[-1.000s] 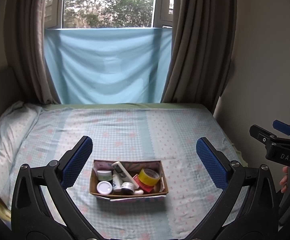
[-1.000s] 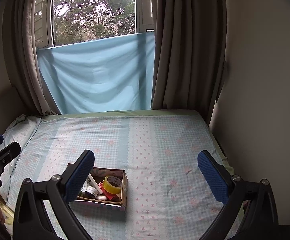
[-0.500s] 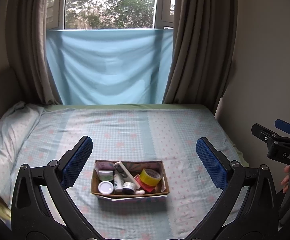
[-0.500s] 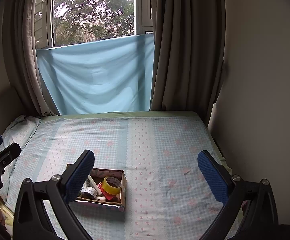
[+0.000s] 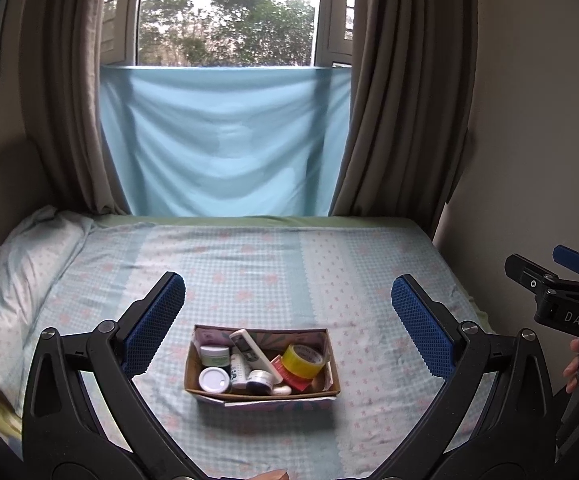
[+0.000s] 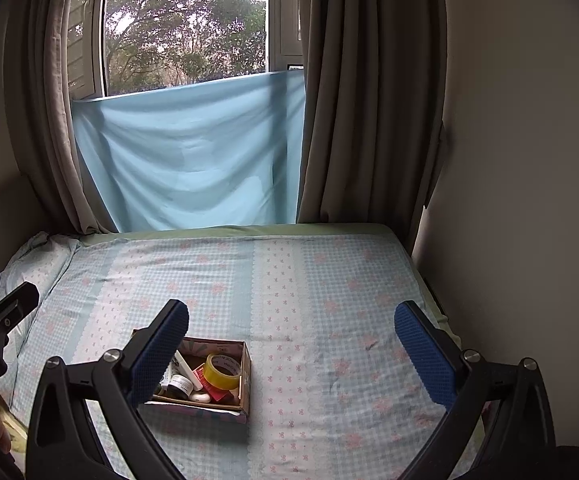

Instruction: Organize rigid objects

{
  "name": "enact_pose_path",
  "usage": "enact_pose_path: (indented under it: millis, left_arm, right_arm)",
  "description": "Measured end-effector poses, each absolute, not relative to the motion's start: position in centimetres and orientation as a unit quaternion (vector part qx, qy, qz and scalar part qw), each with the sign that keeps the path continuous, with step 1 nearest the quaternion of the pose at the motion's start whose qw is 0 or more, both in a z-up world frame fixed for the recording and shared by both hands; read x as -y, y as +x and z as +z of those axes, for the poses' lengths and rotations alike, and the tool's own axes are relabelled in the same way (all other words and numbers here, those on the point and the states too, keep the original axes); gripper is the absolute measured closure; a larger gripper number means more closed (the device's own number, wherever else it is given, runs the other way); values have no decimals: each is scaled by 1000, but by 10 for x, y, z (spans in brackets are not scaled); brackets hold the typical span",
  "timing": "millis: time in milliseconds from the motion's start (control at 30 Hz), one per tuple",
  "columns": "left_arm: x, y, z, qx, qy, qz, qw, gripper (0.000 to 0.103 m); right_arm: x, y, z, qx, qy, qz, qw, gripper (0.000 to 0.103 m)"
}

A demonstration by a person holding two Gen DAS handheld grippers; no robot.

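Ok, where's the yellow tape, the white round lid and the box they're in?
yellow tape [image 5: 302,361], left wrist view, on the roll's outer yellow side.
white round lid [image 5: 214,379], left wrist view, on the flat top of the lid.
box [image 5: 267,396], left wrist view, on its near front wall.

Yellow tape [image 5: 302,361], blue-checked floral bedsheet [image 5: 273,276]

bed [image 5: 289,264] covered by a pale checked floral sheet, pillow [image 5: 17,276] at its left edge, window [image 5: 225,12] framed by grey-brown curtains [image 5: 401,92], light blue cloth [image 5: 221,144] hung across, plain wall [image 6: 529,160] at right
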State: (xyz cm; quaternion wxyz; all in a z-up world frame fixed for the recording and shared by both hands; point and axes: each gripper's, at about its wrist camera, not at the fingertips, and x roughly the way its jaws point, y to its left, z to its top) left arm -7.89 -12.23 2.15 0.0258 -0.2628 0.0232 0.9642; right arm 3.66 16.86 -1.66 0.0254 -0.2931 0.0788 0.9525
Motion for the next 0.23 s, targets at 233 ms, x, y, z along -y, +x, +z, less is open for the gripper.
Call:
enact_pose_path:
  millis: [233]
  left_arm:
    - [125,-77,22,-24,-257,966,24,0]
  right_arm:
    - [-168,38,-16,-78,-294,952,27,0]
